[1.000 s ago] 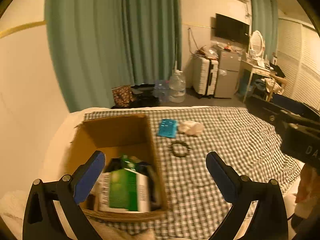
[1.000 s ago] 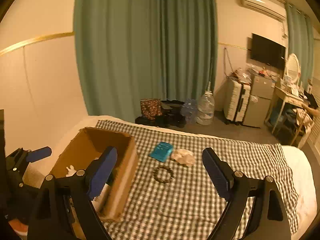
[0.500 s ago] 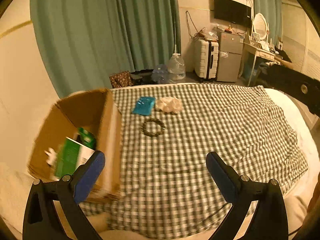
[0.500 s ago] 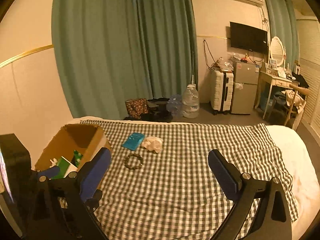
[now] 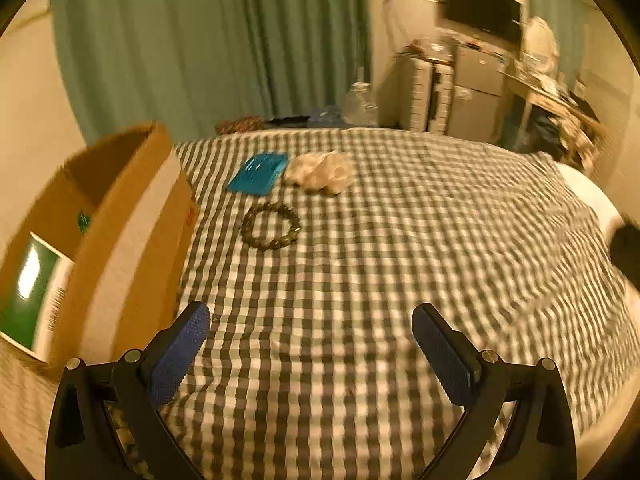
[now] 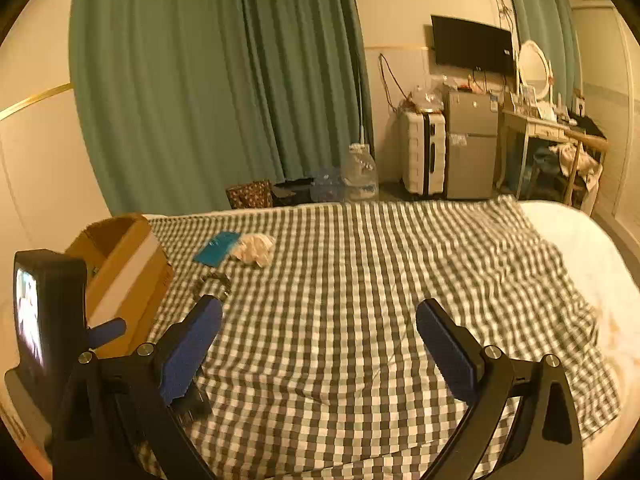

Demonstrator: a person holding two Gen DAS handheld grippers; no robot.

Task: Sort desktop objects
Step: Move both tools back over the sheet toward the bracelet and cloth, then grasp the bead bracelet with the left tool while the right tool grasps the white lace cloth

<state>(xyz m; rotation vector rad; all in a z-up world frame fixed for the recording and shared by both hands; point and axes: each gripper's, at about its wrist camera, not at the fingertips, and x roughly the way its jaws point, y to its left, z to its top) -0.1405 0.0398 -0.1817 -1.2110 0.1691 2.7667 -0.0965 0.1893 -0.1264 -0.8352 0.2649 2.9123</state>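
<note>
Both tongs, left [image 5: 310, 350] and right [image 6: 318, 344], are held wide apart and empty above the bed [image 5: 400, 240]. Bracelet [image 5: 271, 225], packet [image 5: 259, 173] and cloth [image 5: 320, 171] lie beside the box [image 5: 132, 216]. Approach step judged; bracelet likely taken next, needing descent.

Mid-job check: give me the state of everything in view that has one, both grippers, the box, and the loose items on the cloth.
left gripper: open, empty, above the checked cloth
right gripper: open, empty
cardboard box: open-topped, a green package inside
bead bracelet: flat on the cloth, outside the box
blue packet: flat on the cloth, beside the white item
crumpled white item: on the cloth, outside the box
</note>
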